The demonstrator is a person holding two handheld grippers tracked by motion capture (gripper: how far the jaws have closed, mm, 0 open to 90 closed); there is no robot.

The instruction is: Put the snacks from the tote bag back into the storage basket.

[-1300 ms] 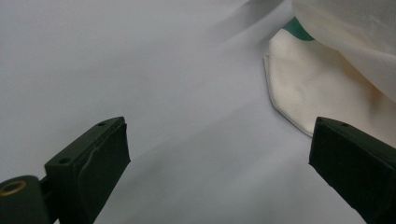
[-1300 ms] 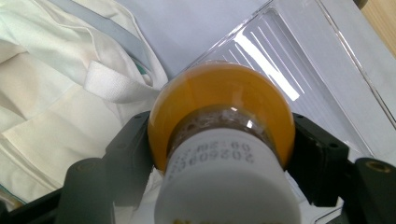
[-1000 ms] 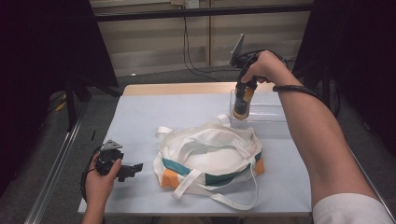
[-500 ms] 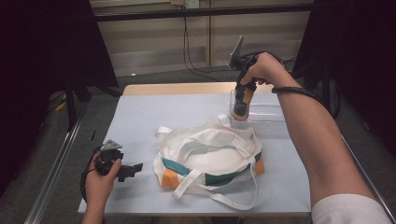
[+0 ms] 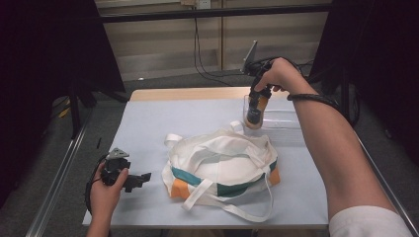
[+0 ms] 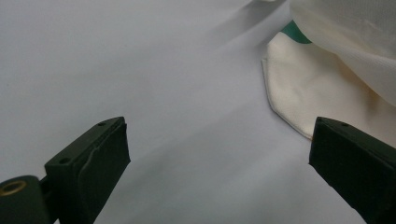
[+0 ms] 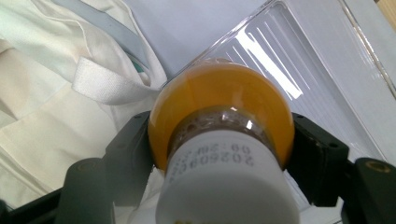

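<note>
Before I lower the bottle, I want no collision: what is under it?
The clear plastic tray lies under the orange bottle; the bottle hides the spot directly beneath.

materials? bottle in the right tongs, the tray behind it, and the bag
Bottle: probably clear glossy plastic or glass over orange liquid; it shows highlights. Its cap looks matte white plastic with a printed code.
Tray: clear rigid plastic, ribbed, with bright glare.
Bag: cream woven cloth, matte and creased, with teal and orange panels and limp straps.

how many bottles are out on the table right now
1: an orange bottle with a white cap, gripped by the right gripper over the clear tray. More may be hidden inside the cloth bag.
</note>
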